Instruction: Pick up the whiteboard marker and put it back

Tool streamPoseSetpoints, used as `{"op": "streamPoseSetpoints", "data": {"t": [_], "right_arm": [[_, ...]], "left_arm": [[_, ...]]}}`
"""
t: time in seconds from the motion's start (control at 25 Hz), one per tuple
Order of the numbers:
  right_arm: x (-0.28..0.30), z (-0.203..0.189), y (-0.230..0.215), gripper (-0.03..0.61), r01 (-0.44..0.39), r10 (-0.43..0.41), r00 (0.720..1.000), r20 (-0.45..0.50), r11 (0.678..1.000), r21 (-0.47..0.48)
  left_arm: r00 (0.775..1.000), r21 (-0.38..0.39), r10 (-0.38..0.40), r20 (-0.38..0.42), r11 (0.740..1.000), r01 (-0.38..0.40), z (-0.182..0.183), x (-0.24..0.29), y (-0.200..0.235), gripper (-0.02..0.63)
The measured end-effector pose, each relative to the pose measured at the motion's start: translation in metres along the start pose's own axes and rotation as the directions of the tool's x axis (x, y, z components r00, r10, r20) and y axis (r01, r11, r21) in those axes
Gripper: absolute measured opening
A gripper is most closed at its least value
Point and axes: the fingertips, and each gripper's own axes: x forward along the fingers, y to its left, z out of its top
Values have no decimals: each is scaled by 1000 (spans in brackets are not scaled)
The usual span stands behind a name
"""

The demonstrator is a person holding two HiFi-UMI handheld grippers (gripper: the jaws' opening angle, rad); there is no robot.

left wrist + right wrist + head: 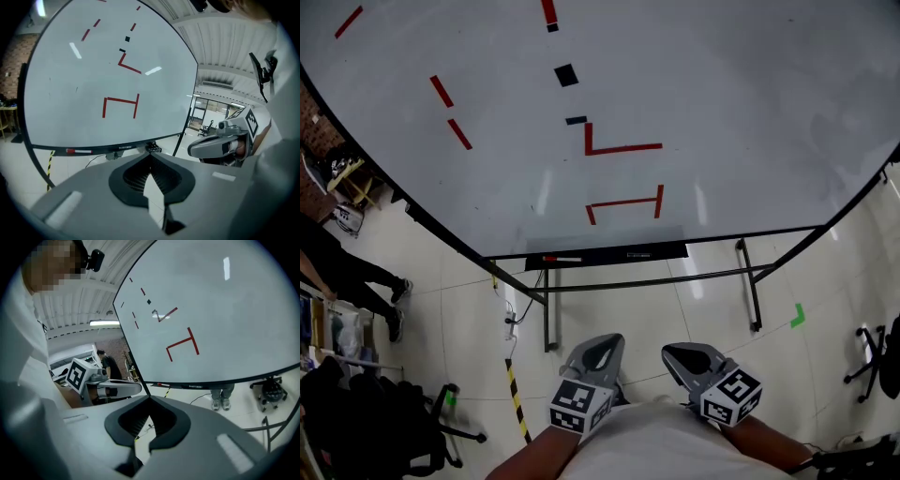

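Note:
A whiteboard marker (562, 258) with a red cap lies on the black tray (628, 253) under the whiteboard (703, 84), towards the tray's left end. It also shows in the left gripper view, where the marker (78, 151) is far off, and in the right gripper view as a small marker (161, 385). My left gripper (600, 349) and right gripper (680, 356) hang side by side close to my body, well short of the tray. Both point at the board. The jaws of each meet at the tips, with nothing between them: left gripper (151, 155), right gripper (149, 398).
The board bears red line drawings (623, 148) and black magnets (566, 75). Its metal stand (752, 286) crosses the tiled floor. A person's legs (352, 272) are at the left, office chairs (412, 422) at the lower left and right (874, 361). Yellow-black tape (517, 398) marks the floor.

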Motion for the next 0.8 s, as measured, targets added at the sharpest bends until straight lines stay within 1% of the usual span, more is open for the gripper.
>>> {"op": "streamPoseSetpoints", "data": {"t": [0.2,0.32,0.48,0.56,0.72,0.8], "right_arm": [[50,32,-13,2,57,-57,998,23,998,-3],[74,44,-17,2,80,-80,996,32,997,7],[96,54,-17,2,102,-101,994,39,994,-31],[101,55,-19,2,107,-105,994,31,993,-44],[104,54,-25,2,104,-103,994,19,994,-41],[107,53,-33,2,90,-90,996,11,995,-31]], "left_arm": [[999,56,-46,-9,997,47,24,11,51,15],[996,43,-81,-32,996,82,28,18,74,16],[989,83,-135,-63,987,140,26,29,84,15],[986,72,-150,-71,985,155,25,34,86,15],[984,81,-161,-82,983,167,27,44,87,15],[984,82,-153,-88,984,160,28,50,87,15]]}}
